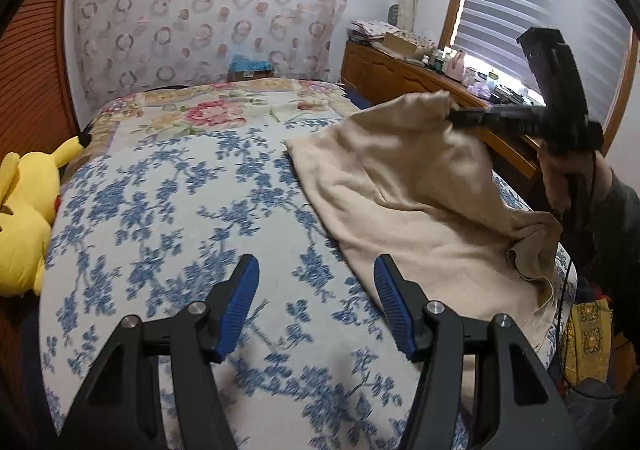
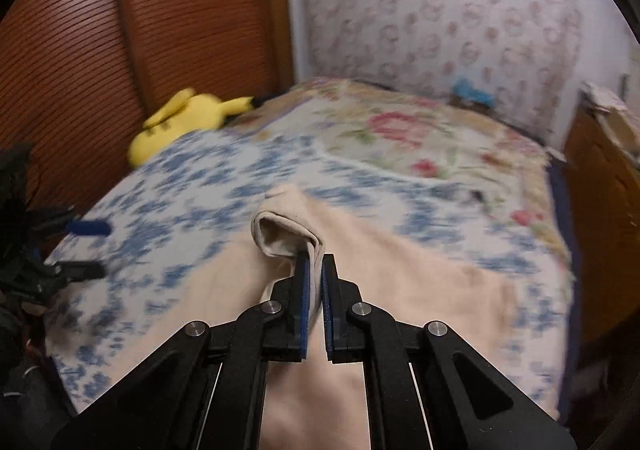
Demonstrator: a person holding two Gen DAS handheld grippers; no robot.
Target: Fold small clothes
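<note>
A cream garment [image 1: 404,186] lies on the right side of the bed with blue-flowered cover [image 1: 180,218]. My right gripper [image 2: 316,270] is shut on a folded corner of the garment [image 2: 280,234] and lifts it above the bed; the rest [image 2: 400,282] drapes flat below. In the left wrist view the right gripper [image 1: 452,116] shows at the garment's raised far corner. My left gripper [image 1: 316,270] is open and empty, low over the bed cover just left of the garment's near edge. It shows in the right wrist view [image 2: 88,246] at the left.
A yellow plush toy [image 1: 24,218] lies at the bed's left edge by a wooden slatted wall [image 2: 100,30]. A wooden dresser [image 1: 400,70] with clutter stands right of the bed under a window blind [image 1: 540,2]. A patterned curtain [image 1: 208,10] hangs behind.
</note>
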